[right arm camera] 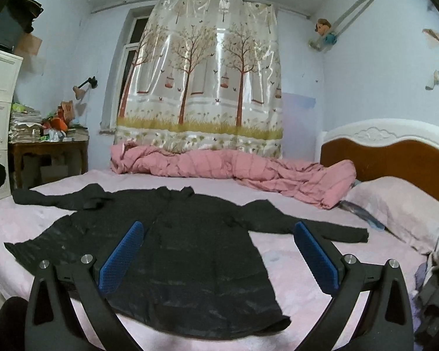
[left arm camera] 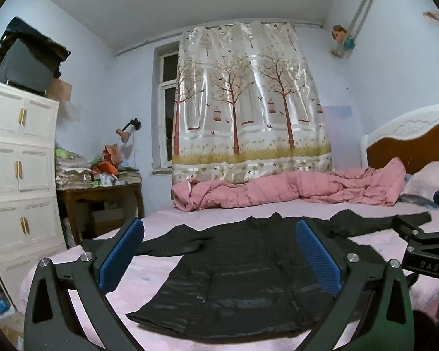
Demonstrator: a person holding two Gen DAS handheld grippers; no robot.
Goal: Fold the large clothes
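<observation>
A large black coat (left arm camera: 234, 275) (right arm camera: 172, 251) lies spread flat on the pink bed sheet (left arm camera: 149, 278) (right arm camera: 322, 251), collar toward the far side and both sleeves stretched out sideways. My left gripper (left arm camera: 219, 254) hangs above the coat's hem, open, with nothing between its blue pads. My right gripper (right arm camera: 219, 254) is also open and empty above the coat's lower right part. In the left wrist view the right gripper (left arm camera: 424, 242) shows at the right edge, beside the coat's right sleeve (left arm camera: 377, 219).
A crumpled pink quilt (left arm camera: 292, 187) (right arm camera: 234, 166) lies along the bed's far side. A pillow (right arm camera: 395, 204) and headboard (right arm camera: 386, 149) are at right. A white cabinet (left arm camera: 17, 169) and a cluttered wooden table (left arm camera: 102, 193) stand left of the bed. Clothes (right arm camera: 436, 280) are heaped at right.
</observation>
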